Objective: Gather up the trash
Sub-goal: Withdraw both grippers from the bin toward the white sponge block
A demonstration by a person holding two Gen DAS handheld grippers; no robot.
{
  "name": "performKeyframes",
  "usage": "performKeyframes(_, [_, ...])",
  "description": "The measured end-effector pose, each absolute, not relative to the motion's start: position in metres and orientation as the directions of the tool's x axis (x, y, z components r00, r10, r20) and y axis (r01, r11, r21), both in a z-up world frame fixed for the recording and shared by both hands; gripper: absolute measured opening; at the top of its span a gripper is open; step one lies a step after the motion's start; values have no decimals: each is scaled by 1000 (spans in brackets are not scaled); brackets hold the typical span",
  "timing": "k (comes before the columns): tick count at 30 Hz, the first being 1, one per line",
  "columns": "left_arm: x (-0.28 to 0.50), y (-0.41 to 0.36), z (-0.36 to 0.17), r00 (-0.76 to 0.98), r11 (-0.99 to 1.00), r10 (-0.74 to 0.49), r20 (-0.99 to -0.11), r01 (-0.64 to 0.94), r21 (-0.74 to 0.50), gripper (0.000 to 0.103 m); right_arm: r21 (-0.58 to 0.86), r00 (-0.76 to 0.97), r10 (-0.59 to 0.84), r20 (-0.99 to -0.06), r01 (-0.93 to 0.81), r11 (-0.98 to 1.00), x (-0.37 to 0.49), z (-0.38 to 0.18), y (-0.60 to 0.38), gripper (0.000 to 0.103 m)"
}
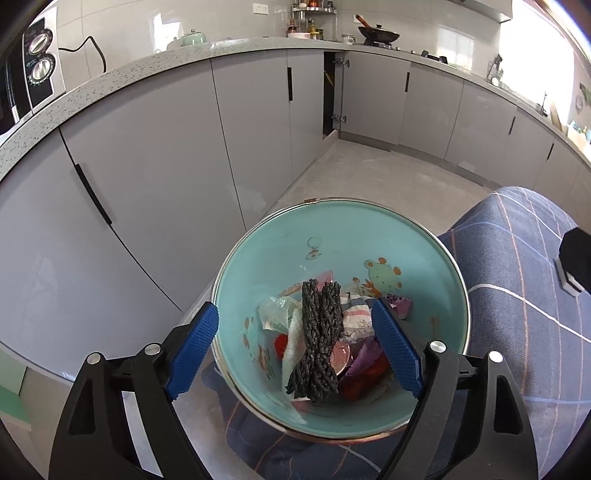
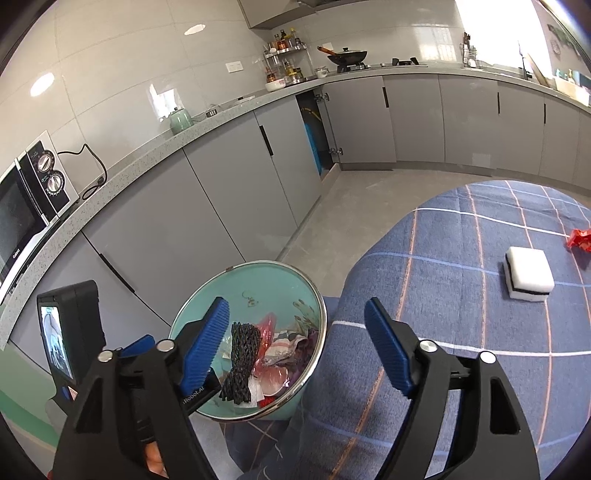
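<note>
The left gripper (image 1: 295, 347) hangs spread wide over the teal bin (image 1: 436, 266), gripping nothing. Between its fingers, atop wrappers, the black braided strip (image 1: 319, 339) runs twelve to six o'clock. The right gripper (image 2: 295, 347) gapes empty; at two o'clock a sponge (image 2: 528, 273) lies on the checked cloth (image 2: 424, 280).

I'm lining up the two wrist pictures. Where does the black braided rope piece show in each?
Left wrist: black braided rope piece lies low centre, in the teal bin.
Right wrist: rope sits lower left, in the same bin.
Shared landmark: black wok on the far counter.
</note>
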State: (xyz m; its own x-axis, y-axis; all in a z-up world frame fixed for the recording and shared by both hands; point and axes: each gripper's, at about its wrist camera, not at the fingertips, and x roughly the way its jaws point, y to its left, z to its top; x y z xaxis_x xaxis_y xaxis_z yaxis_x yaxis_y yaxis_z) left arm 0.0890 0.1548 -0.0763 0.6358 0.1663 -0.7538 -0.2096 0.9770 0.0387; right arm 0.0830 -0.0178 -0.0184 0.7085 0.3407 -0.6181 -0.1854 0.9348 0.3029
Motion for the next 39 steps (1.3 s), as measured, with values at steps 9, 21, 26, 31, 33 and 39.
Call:
performKeyframes(9, [69,159,-72,640,971,177,-747,-236,28,91,305,695,351,-628,-196,932,69,-24,-20,93])
performKeyframes(21, [35,152,-70,647,964,208,-734,-261,43,95,291,677,339,-653,-189,938,44,-38,-33,97])
performKeyframes(26, [28,138,-74,641,972,176,-747,-234,29,95,290,682,325,-655,-171,942,32,-42,-47,97])
performKeyframes(31, [21,124,-75,647,976,168,-744,-213,36,95,290,697,309,-647,-150,945,18,-44,-65,97])
performKeyframes(33, [19,118,-74,650,979,158,-743,-203,31,95,286,705,298,-644,-140,948,14,-44,-72,97])
performKeyframes(39, [17,89,-62,687,989,127,-715,-143,39,95,254,756,217,-617,-70,965,-1,-36,-104,97])
